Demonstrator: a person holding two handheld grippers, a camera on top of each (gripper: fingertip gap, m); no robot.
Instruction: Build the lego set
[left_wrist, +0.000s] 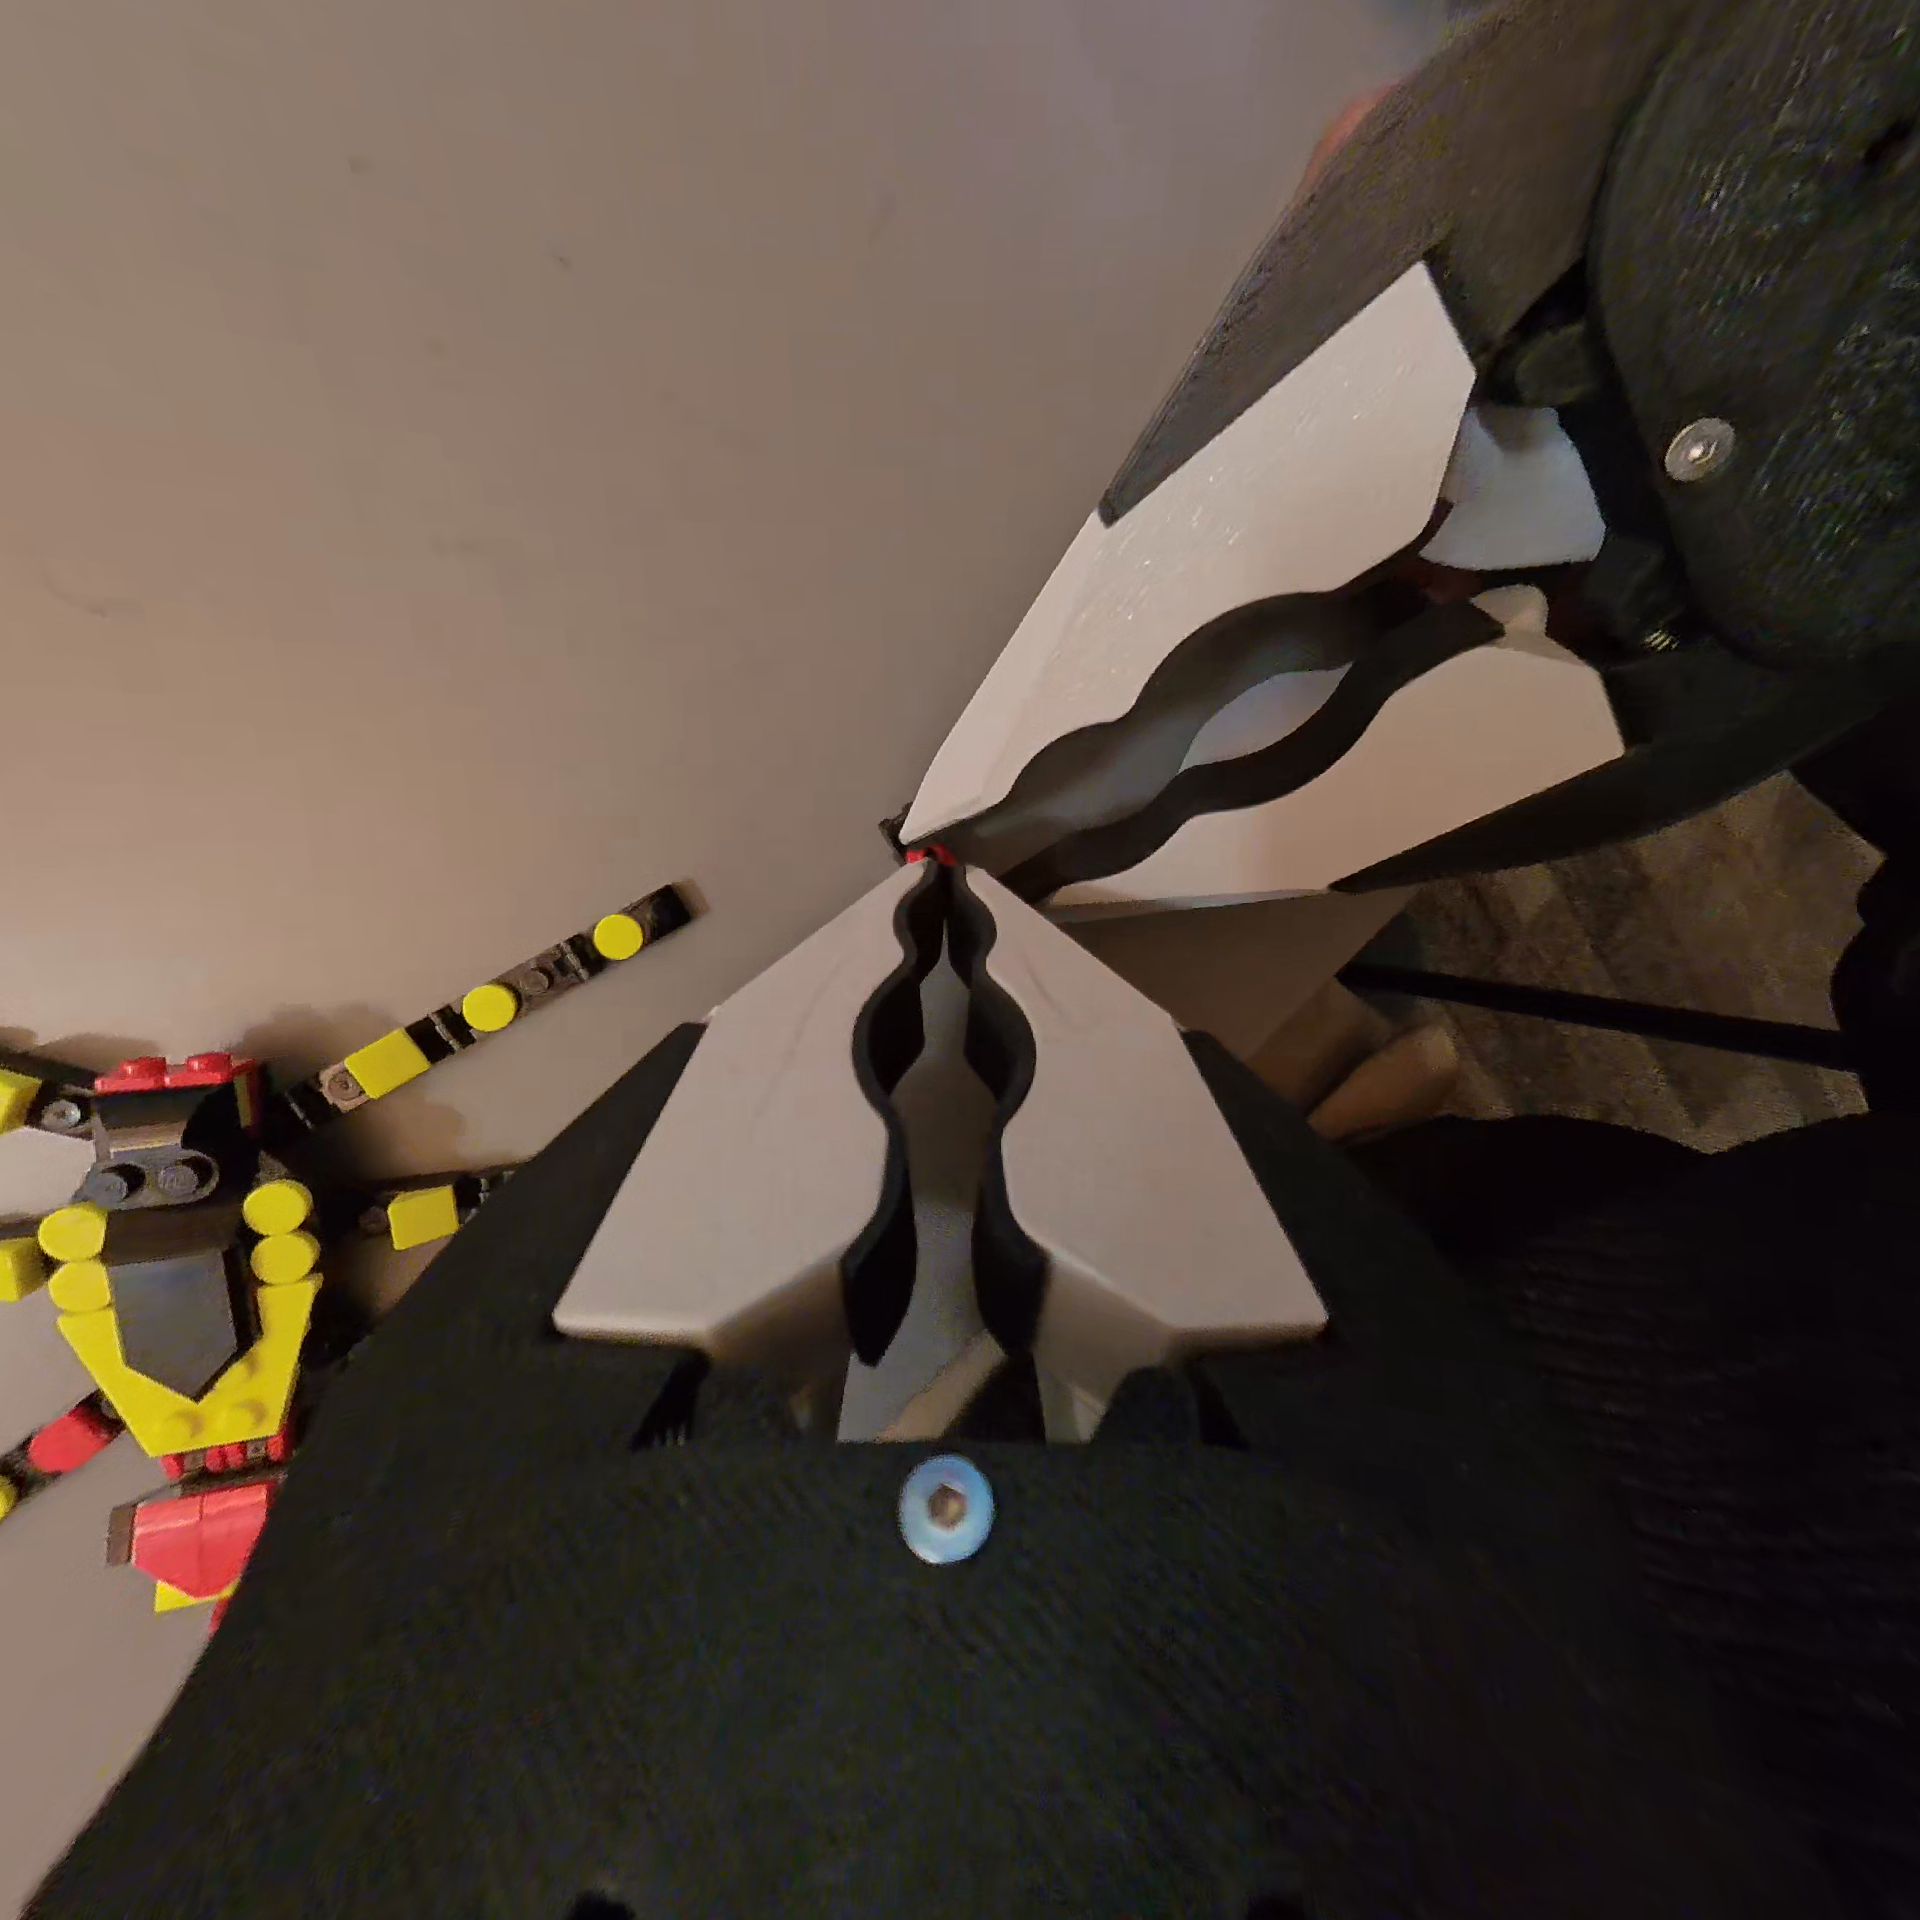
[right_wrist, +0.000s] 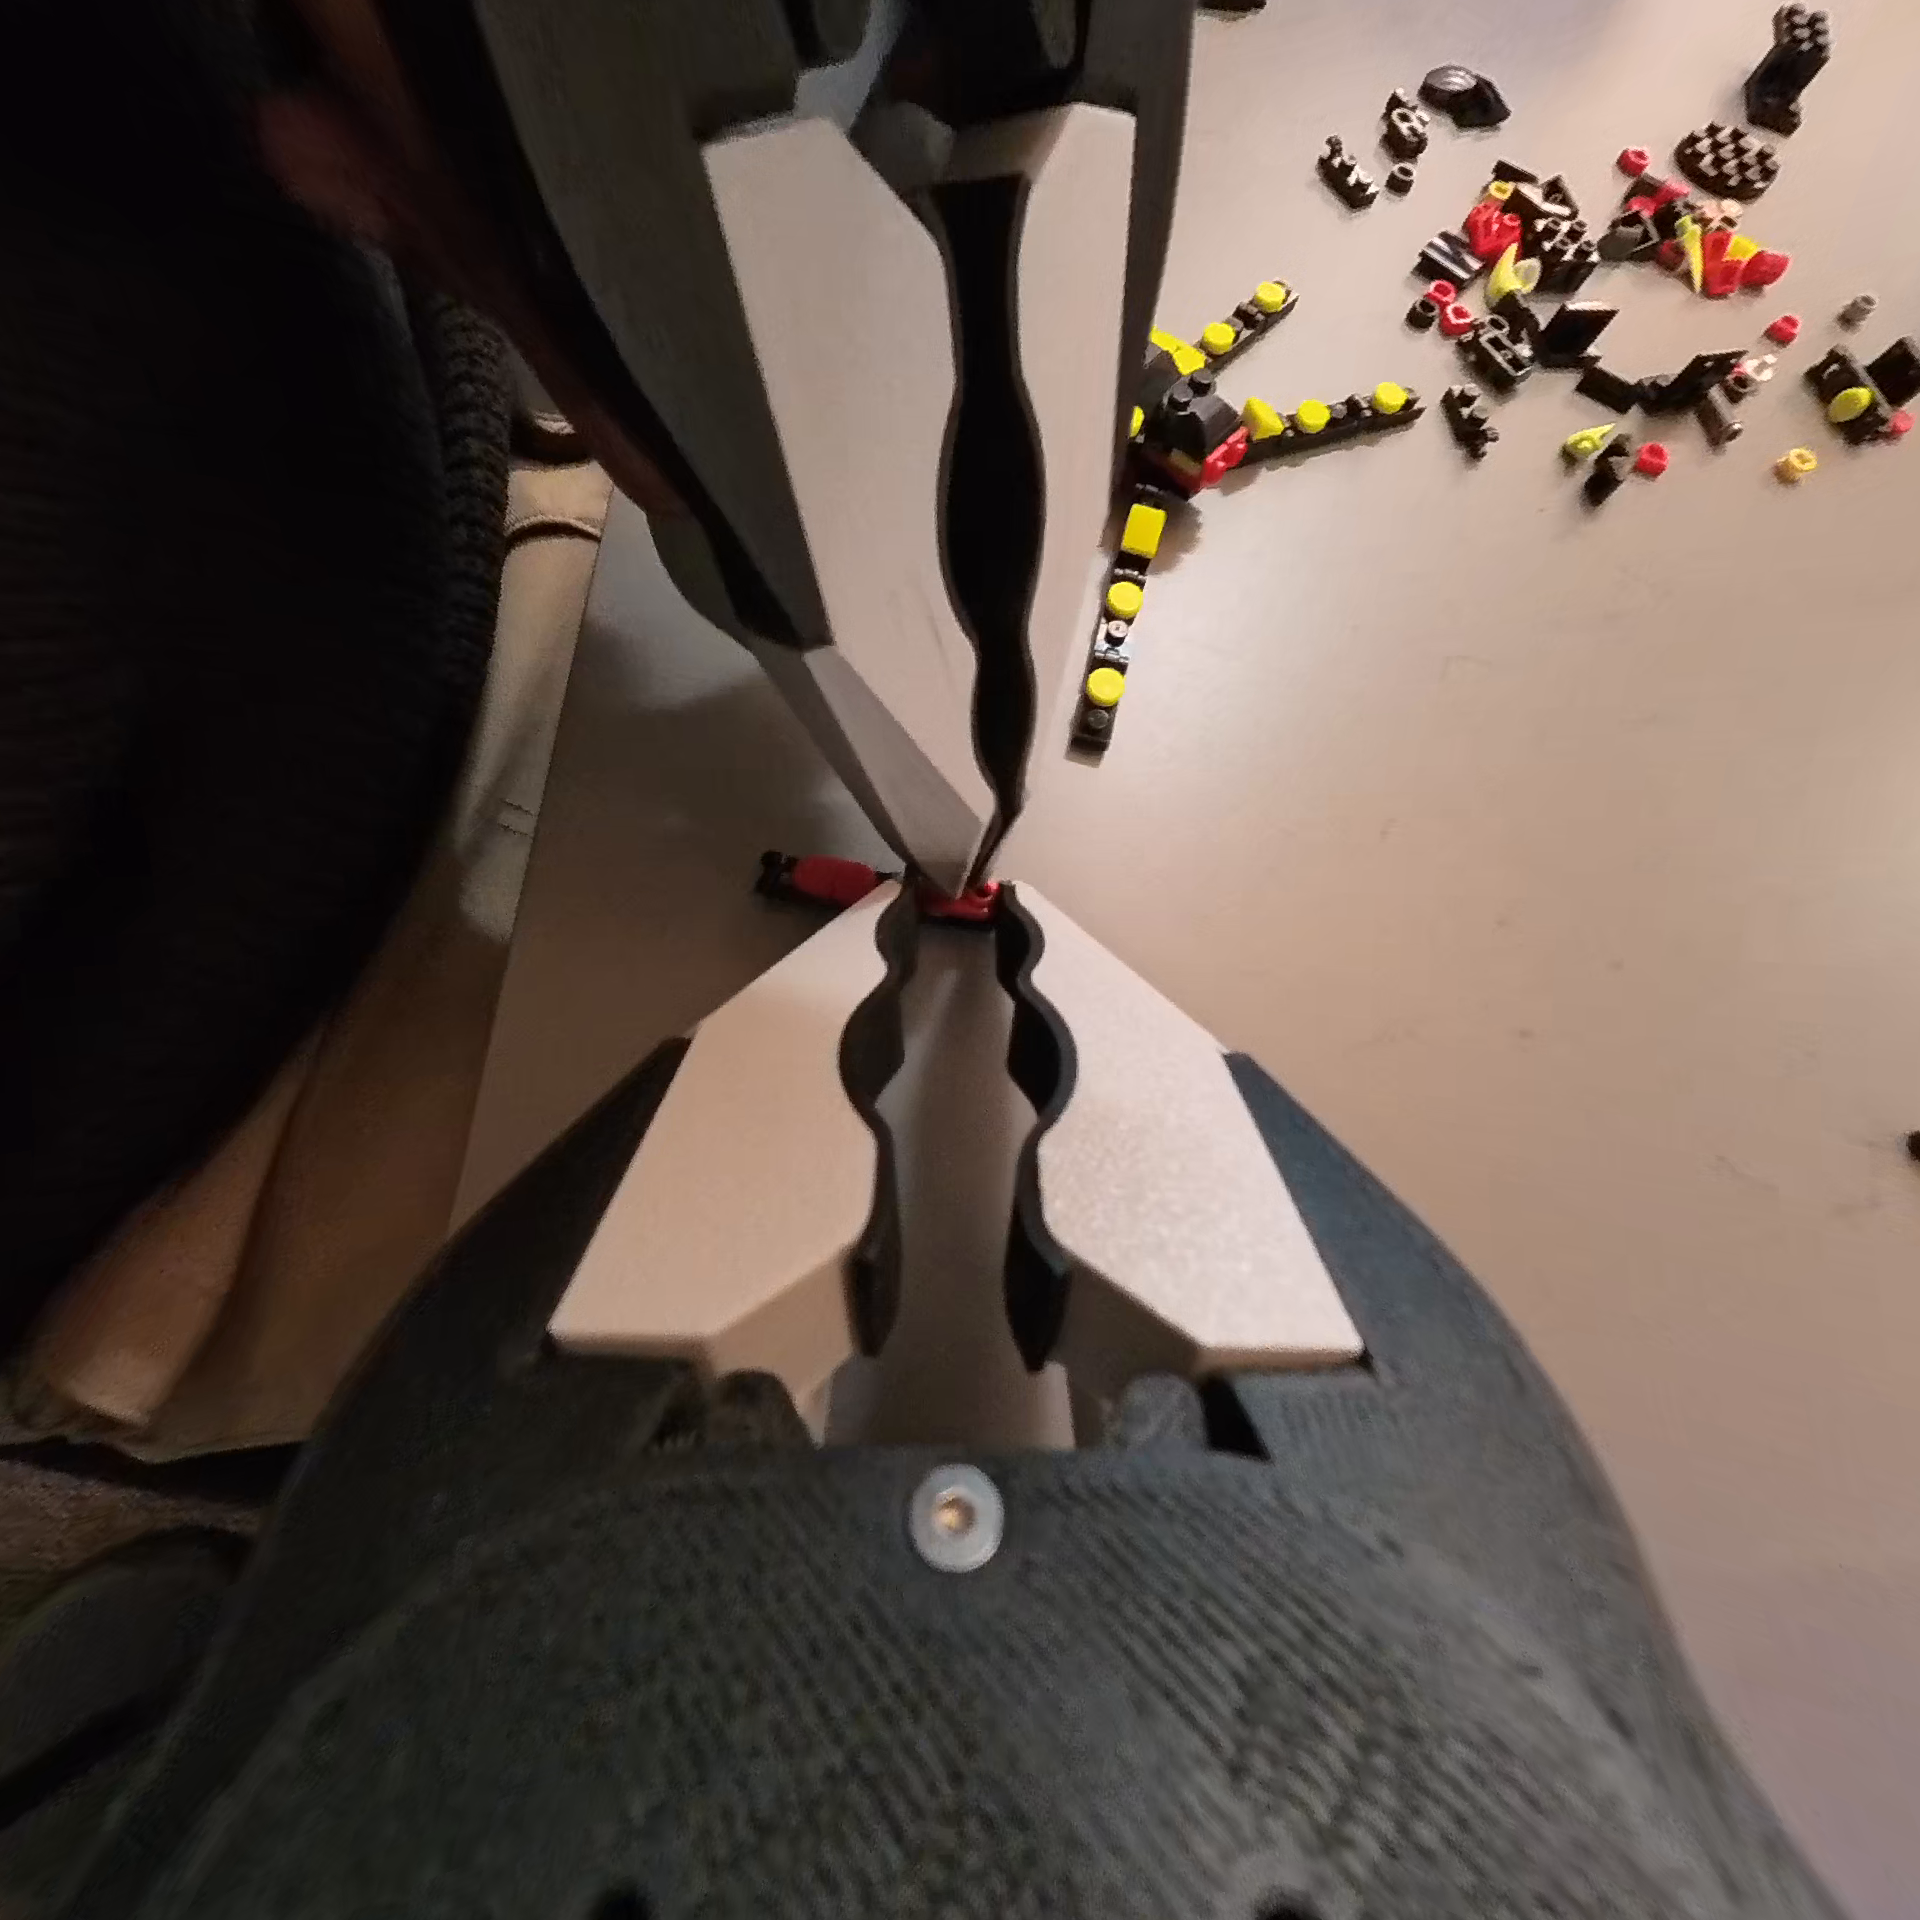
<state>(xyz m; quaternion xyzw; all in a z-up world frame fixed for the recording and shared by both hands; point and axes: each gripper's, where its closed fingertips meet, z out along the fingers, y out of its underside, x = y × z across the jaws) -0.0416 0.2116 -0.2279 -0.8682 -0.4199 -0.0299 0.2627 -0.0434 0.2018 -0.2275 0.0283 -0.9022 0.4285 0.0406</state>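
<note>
My left gripper (left_wrist: 928, 868) and my right gripper (right_wrist: 956, 902) meet tip to tip just above the beige table. A small red lego piece (right_wrist: 956, 904) is pinched between the right fingertips. It shows as a red speck at the left gripper's tips (left_wrist: 928, 855). A red and black rod-like piece (right_wrist: 821, 878) sticks out sideways from where the tips meet. The left gripper (right_wrist: 982, 847) comes down from above, its jaws closed at that joint. The right gripper (left_wrist: 904, 831) enters from the upper right. The partly built yellow, black and red lego model (left_wrist: 177, 1278) lies to the left, its long striped limbs spread out.
The model (right_wrist: 1184, 416) and a scatter of several loose black, red and yellow pieces (right_wrist: 1558, 270) lie farther out on the table. The table edge (right_wrist: 540, 727) runs close by on the left, with a person's dark clothing beyond it. Carpet floor (left_wrist: 1662, 987) shows past the edge.
</note>
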